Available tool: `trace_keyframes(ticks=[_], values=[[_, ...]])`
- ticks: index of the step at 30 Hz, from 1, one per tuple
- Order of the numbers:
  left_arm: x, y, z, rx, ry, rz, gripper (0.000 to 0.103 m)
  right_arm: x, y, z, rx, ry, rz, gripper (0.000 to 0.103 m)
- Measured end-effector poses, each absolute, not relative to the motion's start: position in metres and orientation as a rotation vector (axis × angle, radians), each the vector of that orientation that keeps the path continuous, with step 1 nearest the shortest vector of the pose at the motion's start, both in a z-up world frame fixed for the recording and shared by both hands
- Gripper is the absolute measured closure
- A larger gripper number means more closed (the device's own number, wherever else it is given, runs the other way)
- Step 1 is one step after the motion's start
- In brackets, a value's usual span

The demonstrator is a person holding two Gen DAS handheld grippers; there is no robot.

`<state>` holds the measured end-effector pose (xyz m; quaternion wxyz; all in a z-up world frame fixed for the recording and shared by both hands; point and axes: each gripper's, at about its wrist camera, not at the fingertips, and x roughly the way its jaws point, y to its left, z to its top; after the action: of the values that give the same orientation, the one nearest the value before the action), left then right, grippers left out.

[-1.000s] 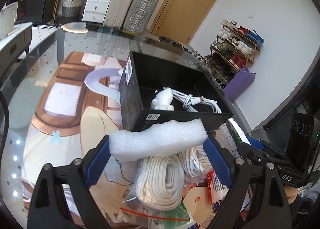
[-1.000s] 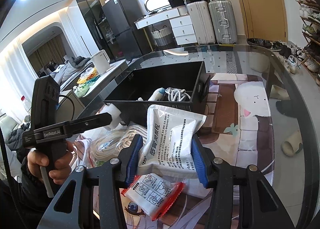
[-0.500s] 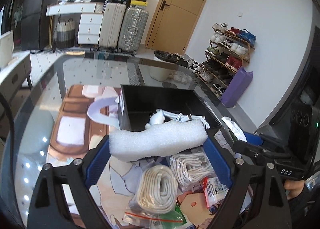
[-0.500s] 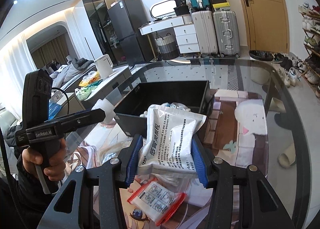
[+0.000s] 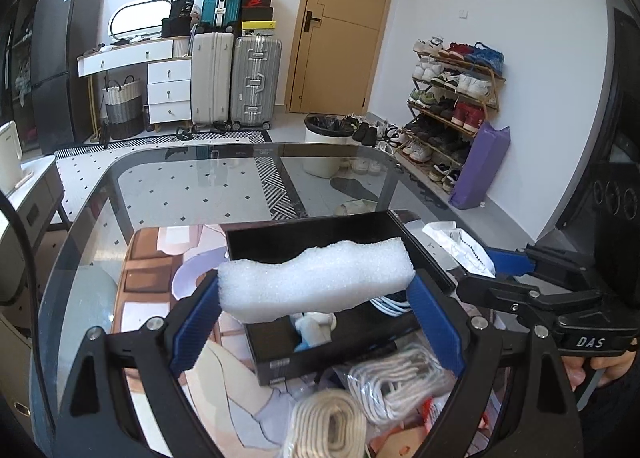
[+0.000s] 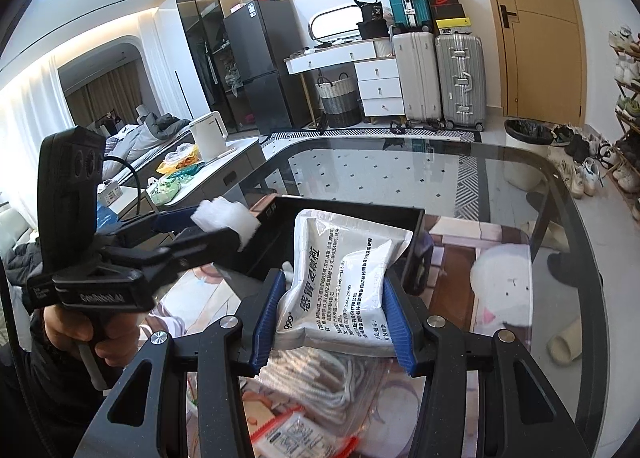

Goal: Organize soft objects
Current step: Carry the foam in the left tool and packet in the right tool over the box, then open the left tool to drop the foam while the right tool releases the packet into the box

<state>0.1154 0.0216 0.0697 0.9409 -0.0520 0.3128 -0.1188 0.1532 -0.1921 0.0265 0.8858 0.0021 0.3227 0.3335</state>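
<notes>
My left gripper [image 5: 316, 298] is shut on a white foam block [image 5: 316, 282] and holds it high above the near end of the black box [image 5: 424, 254]. It also shows in the right wrist view [image 6: 224, 222], where the foam block [image 6: 224, 218] hangs over the box's left rim. My right gripper [image 6: 330, 318] is shut on a white medicine pouch [image 6: 340, 282] and holds it above the black box [image 6: 412, 242]. The pouch [image 5: 460, 246] shows at the box's right side in the left wrist view. White cables and a small white item lie inside the box.
Bagged coils of white rope [image 5: 396, 374] and red-edged sachets [image 6: 296, 434] lie on the glass table [image 5: 180, 186] in front of the box. A printed mat [image 6: 504, 278] lies under the box. Suitcases, a shoe rack and a door stand beyond.
Both grippers have risen and moved forward over the box with their loads. The rope bags have dropped lower in both views.
</notes>
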Motion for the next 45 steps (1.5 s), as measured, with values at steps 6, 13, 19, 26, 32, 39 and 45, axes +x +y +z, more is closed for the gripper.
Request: trace_keyframes(ticks=[6, 13, 19, 26, 32, 39, 45], values=[[0.13, 0.017, 0.065, -0.07, 0.65, -0.233, 0.012, 0.172, -0.181, 0.026, 0.002, 0.677, 0.711, 0.054], [0.141, 0.01, 0.056, -0.044, 0.672, -0.228, 0.012, 0.192, -0.176, 0.019, 0.012, 0.696, 0.718, 0.054], [0.149, 0.008, 0.051, -0.036, 0.682, -0.239, 0.012, 0.206, -0.173, 0.013, 0.017, 0.714, 0.712, 0.054], [0.154, 0.008, 0.043, -0.035, 0.697, -0.247, 0.012, 0.22, -0.17, 0.009, 0.021, 0.719, 0.723, 0.054], [0.154, 0.005, 0.043, -0.007, 0.691, -0.252, 0.012, 0.229, -0.167, 0.006, 0.024, 0.722, 0.716, 0.054], [0.15, 0.003, 0.044, 0.004, 0.688, -0.26, 0.011, 0.23, -0.169, 0.008, 0.045, 0.717, 0.722, 0.048], [0.145, 0.008, 0.045, -0.024, 0.688, -0.273, 0.003, 0.22, -0.179, 0.01, 0.044, 0.699, 0.733, 0.026]])
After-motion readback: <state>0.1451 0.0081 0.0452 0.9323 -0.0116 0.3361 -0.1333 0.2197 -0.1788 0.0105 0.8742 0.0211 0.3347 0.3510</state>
